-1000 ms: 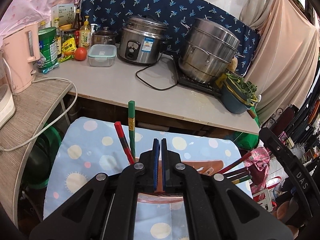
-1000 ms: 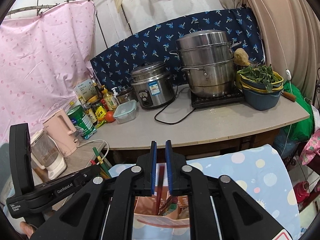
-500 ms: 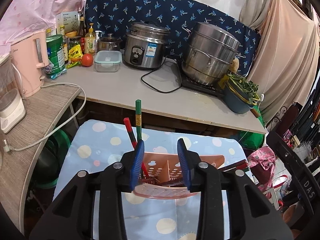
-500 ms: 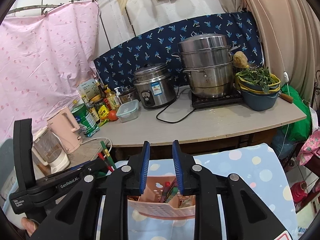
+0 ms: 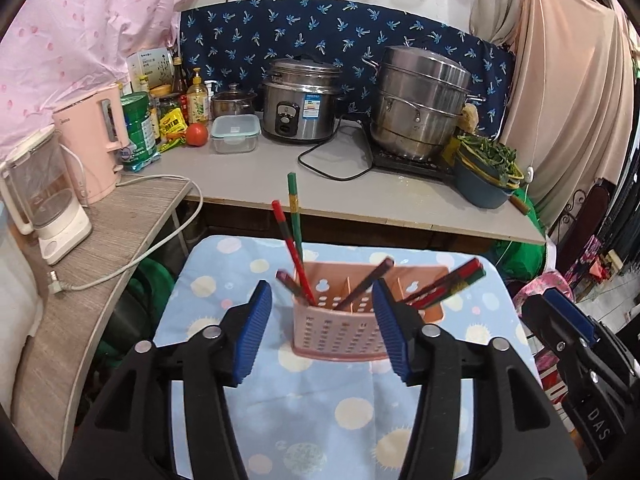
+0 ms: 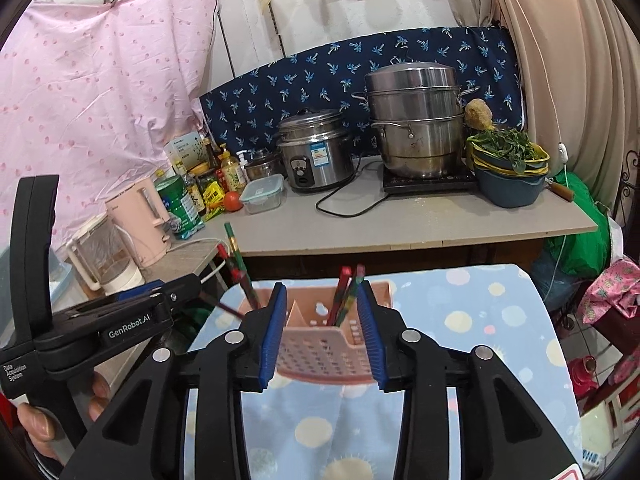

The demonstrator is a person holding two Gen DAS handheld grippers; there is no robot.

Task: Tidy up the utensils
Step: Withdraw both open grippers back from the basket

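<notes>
Both my grippers, left [image 5: 322, 330] and right [image 6: 322, 334], gape empty before the caddy [image 5: 340, 328]; a careless nudge could tip its leaning chopsticks [image 5: 294, 240] out

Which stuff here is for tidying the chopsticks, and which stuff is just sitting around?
For the job:
pink utensil holder
chopsticks
left gripper, open
right gripper, open

Just sitting around:
rice cooker
steamer pot
pink kettle
tomato
bowl of greens
</notes>
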